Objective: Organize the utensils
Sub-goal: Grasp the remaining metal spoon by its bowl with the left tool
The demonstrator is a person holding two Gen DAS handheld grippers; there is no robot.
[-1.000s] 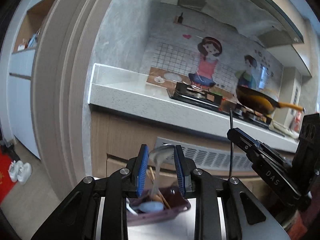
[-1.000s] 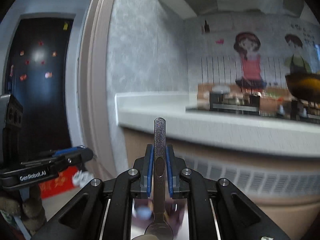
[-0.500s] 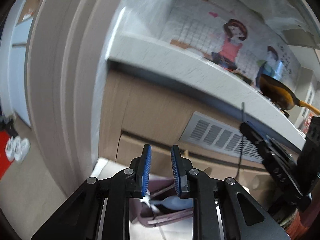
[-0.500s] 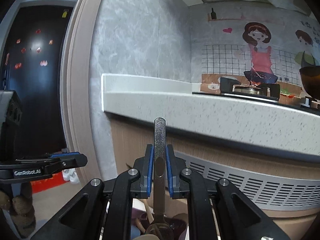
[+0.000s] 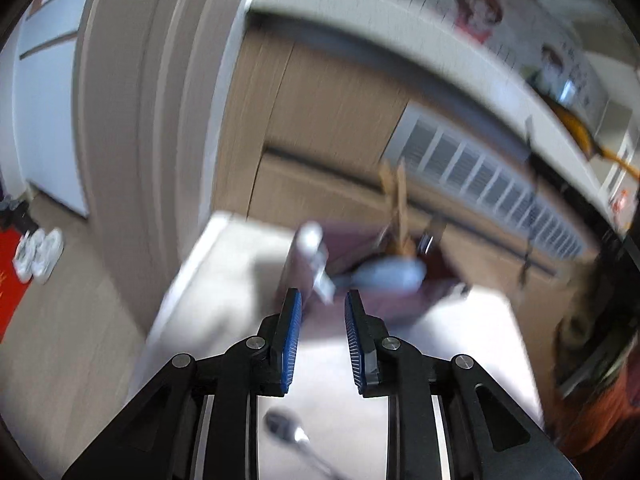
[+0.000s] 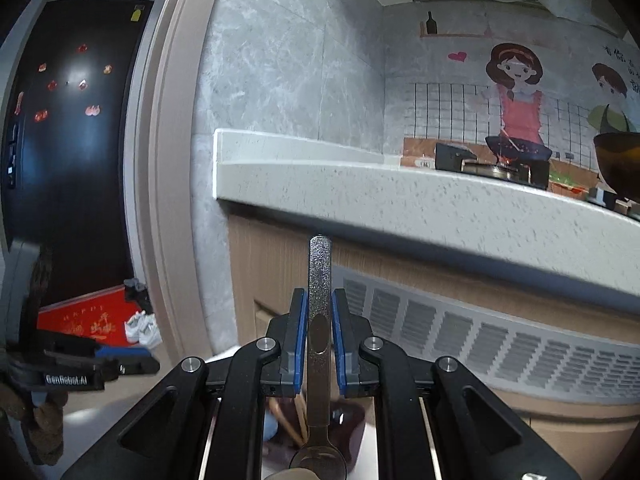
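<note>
In the blurred left wrist view, a purple utensil holder stands on a white table and holds a light blue spoon, wooden chopsticks and a white-handled utensil. My left gripper is open and empty, just short of the holder. A metal spoon lies on the table under it. My right gripper is shut on a metal spoon, handle up, bowl down over the holder.
A kitchen counter with a stove and a wok runs behind the table, with wooden cabinets and a vent grille below. A door frame stands at the left. The other gripper shows at the right wrist view's lower left.
My left gripper let go of the spoon it held over the holder, then tilted down toward the table. My right gripper kept its grip on the metal spoon and lowered slightly.
</note>
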